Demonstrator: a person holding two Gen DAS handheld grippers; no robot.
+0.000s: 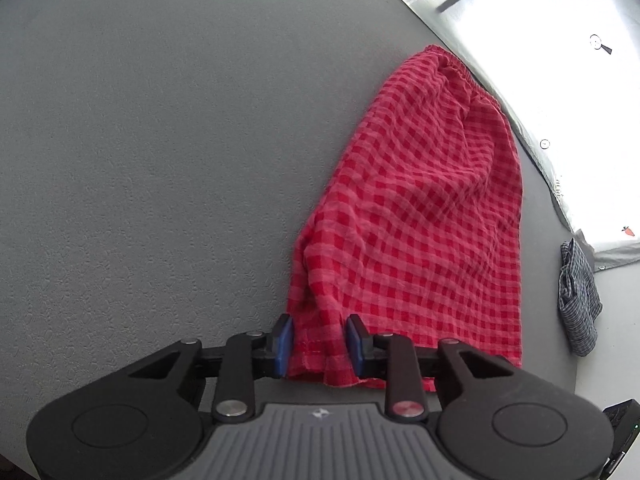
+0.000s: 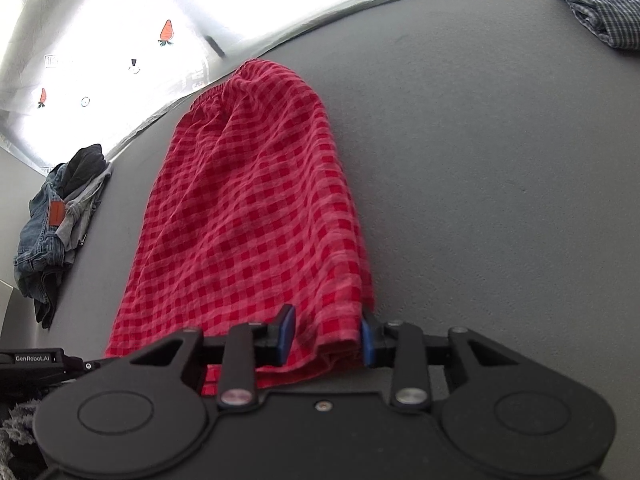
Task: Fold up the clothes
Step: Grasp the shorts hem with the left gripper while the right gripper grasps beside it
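Grippers at the near hem of red checked shorts, left gripper and right gripper both spread, hem cloth between the blue pads. Shorts flat on grey surface, waistband farthest away.

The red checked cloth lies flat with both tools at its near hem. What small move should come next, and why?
Probably close both tools on the hem. The left tool and right tool each stand open with the near corners of the red checked cloth between their fingers, so nothing is gripped yet; the elastic edge lies far away, ready for folding.
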